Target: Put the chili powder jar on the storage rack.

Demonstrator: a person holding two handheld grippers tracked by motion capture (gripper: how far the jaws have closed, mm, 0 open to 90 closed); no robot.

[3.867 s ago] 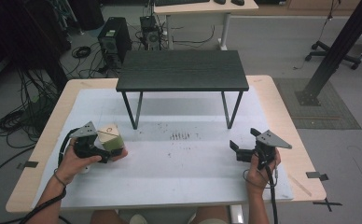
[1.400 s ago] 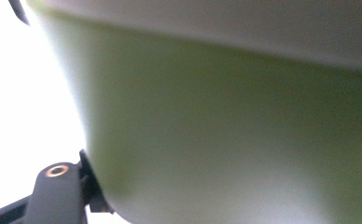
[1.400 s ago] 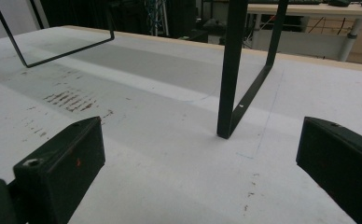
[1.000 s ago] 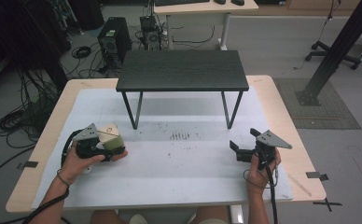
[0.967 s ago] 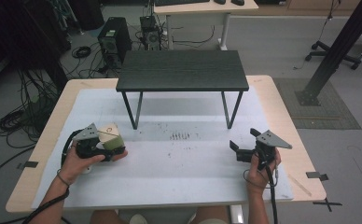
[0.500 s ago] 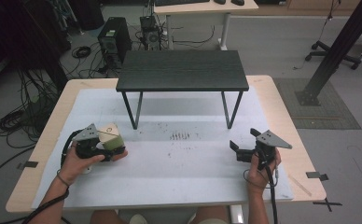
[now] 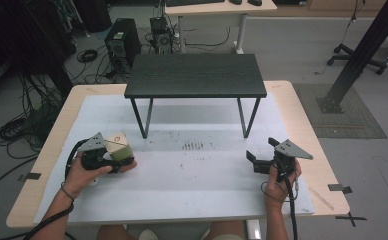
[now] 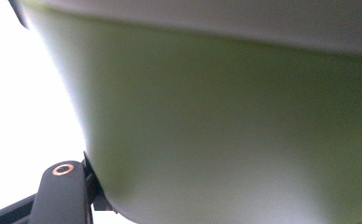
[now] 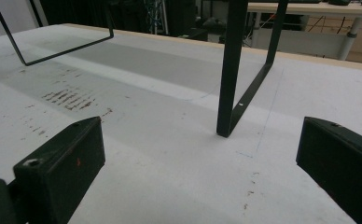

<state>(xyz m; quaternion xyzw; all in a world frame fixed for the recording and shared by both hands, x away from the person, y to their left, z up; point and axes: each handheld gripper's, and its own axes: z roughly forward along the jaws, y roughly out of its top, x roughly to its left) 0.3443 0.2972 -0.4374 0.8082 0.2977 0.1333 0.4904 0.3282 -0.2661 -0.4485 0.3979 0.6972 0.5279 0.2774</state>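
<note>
Nothing has shifted since 3.9 seconds earlier: the left gripper (image 7: 113,159) stays clamped on a green-and-cream cup (image 7: 119,148) at the table's (image 7: 192,200) left side. Right gripper (image 7: 260,161) rests with jaws apart; a steady, level lift would keep the cup secure.

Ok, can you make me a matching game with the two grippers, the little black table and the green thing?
Things:
1. left gripper
2. right gripper
3. small black table
4. green and cream object

Places or states:
A. stands at the far middle of the white mat
B. jaws wide apart, nothing between them
C. held, near the mat's left side
D. closed on something

Pairs: 1-D, 2-B, 3-A, 4-C
</note>
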